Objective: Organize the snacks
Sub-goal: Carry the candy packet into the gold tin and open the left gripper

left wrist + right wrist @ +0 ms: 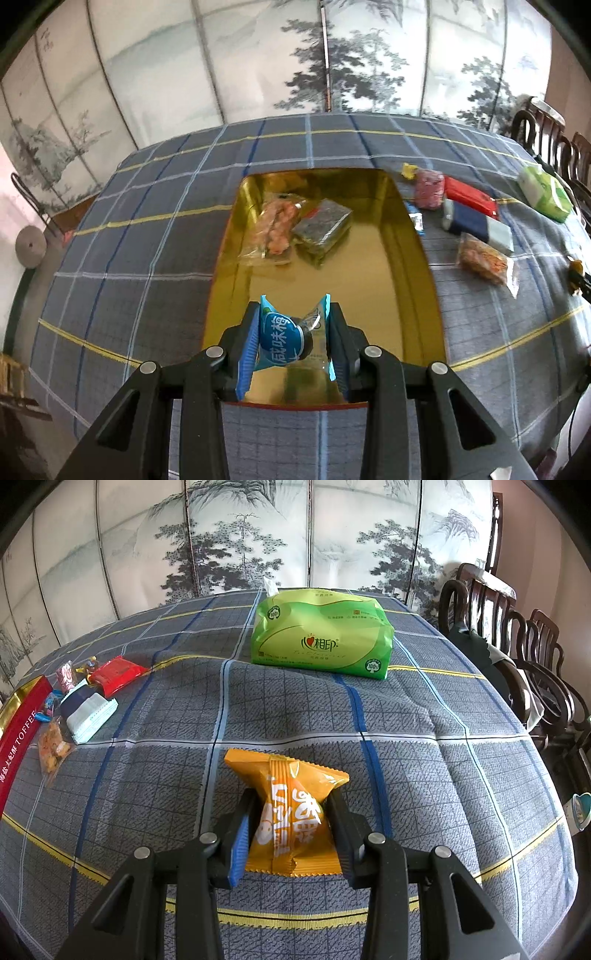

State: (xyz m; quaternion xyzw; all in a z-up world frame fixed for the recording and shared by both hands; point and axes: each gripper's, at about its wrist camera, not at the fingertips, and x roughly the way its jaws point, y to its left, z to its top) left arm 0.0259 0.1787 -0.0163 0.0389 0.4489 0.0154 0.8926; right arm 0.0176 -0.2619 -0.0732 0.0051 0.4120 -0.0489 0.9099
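While the left gripper (291, 345) pinches a blue plum candy packet (284, 341) over the near end of the gold box (402, 258), its crimped ends pointing up, the right gripper (291, 825) clamps an orange snack packet (291, 812) lying on the plaid tablecloth (424, 720), long axis running near to far, green tissue pack (321, 633) beyond.

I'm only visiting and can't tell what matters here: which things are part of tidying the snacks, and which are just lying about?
Part of the job:
- gold-lined red toffee tin
- blue plum sweet packet in left gripper
- orange snack packet in right gripper
- loose red packet

Just lying about:
- green tissue pack
- dark wooden chairs
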